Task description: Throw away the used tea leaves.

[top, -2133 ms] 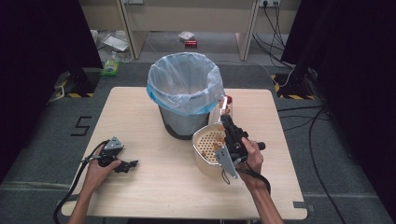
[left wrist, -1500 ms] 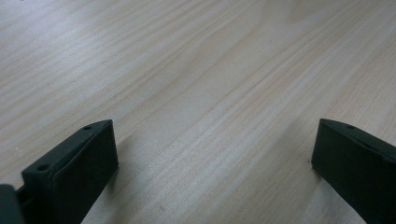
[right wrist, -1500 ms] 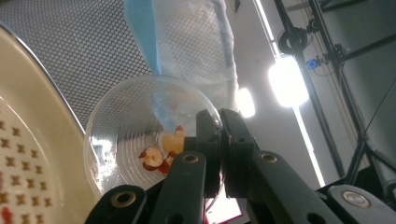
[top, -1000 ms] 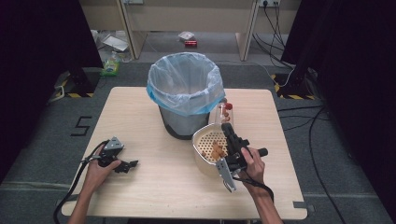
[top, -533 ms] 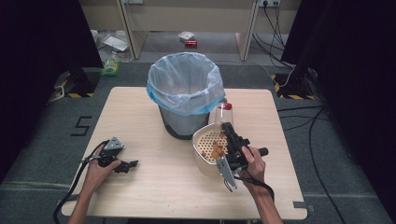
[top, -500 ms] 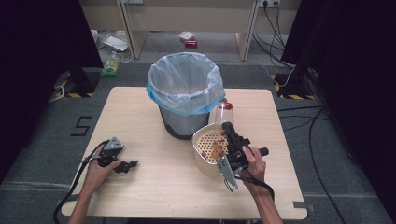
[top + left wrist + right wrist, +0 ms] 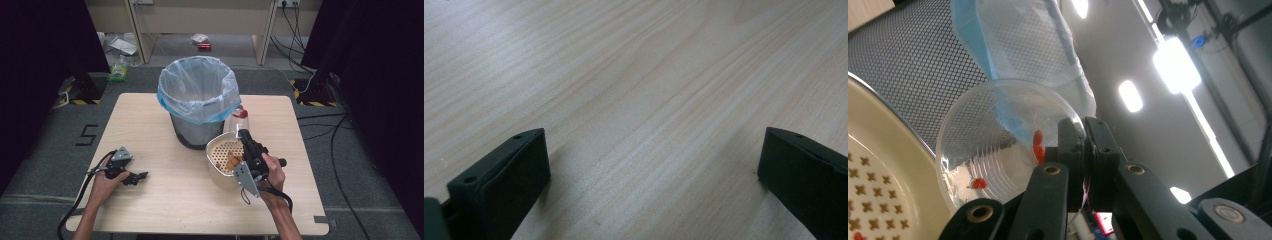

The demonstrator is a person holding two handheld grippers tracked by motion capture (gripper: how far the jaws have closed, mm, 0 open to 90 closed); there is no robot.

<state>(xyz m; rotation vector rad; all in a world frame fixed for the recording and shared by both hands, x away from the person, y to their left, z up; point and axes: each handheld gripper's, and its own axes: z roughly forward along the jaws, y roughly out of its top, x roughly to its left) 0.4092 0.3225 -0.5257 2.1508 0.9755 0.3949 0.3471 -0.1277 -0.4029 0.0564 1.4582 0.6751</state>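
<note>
I have the wooden table (image 7: 165, 200) in front of me, and the biggest thing on it is the mesh waste bin (image 7: 198, 107) lined with a pale blue bag, standing at the far middle. Just to the near right of the bin sits the cream perforated basket (image 7: 222, 162), with a few orange-brown pieces lying on its holed floor. My right gripper (image 7: 245, 137) reaches over the basket's right rim toward the bin, and its jaws are drawn together on the rim of a clear plastic cup (image 7: 239, 120), which sits tipped between the bin's right side and the basket's far edge. In the right gripper view the cup (image 7: 1003, 145) shows its open mouth toward me, with the rim pinched between the closed jaws, a few small red bits clinging inside it, the bin's mesh and blue liner just behind it, and the basket (image 7: 878, 175) at the lower left. My left gripper (image 7: 142, 176) rests on the table at the near left, well apart from everything else; in the left gripper view its jaws stand wide apart over bare wood, with nothing between them.
</note>
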